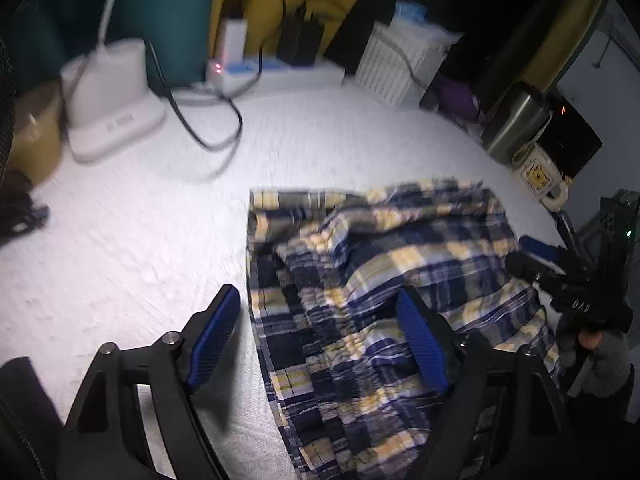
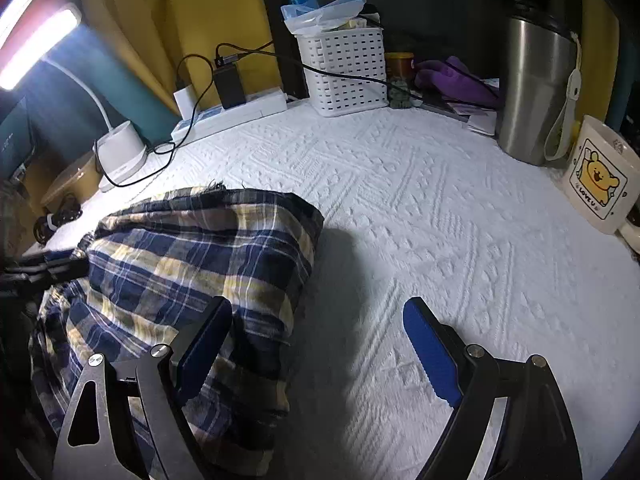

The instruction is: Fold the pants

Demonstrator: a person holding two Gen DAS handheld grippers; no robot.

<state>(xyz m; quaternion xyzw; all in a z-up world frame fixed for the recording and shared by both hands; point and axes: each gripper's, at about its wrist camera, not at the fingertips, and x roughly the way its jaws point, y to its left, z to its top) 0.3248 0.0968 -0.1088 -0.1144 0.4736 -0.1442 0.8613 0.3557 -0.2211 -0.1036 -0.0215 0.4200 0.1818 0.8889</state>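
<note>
On the white textured bedspread [image 1: 120,240], left wrist view: plaid pants [image 1: 380,280], navy, yellow and white check, bunched and partly doubled over, lying right of centre with a raised ridge of cloth across the middle. Left gripper [image 1: 320,340] released, jaws spread wide, one blue pad over bare bedspread and the other over the pants, nothing between them. Right gripper [image 1: 568,280] visible at the right edge, held in a gloved hand [image 1: 600,352]; its jaw state is not readable from this view. Background, well apart from the pants: white lamp base [image 1: 112,104], black cable [image 1: 208,120], power strip [image 1: 272,72], white basket [image 1: 400,64], steel tumbler [image 1: 516,124], mug [image 1: 544,176]. Frame motion-blurred. Right wrist view: pants [image 2: 192,272] at left, a thick rounded fold edge facing the open bedspread [image 2: 440,220]. Right gripper [image 2: 320,352] released, jaws wide apart, left pad over the fold edge, right pad over bare cover, gripping nothing. Steel tumbler [image 2: 536,80] and bear-print mug [image 2: 600,176] stand at far right; basket [image 2: 344,68] and cable [image 2: 168,148] at rear. Risks, as judged: the loose top layers may slip or unroll if only one layer is pinched; a pad may snag the textured cover along with the cloth; a wide sweep rightward could knock the mug or tumbler.
</note>
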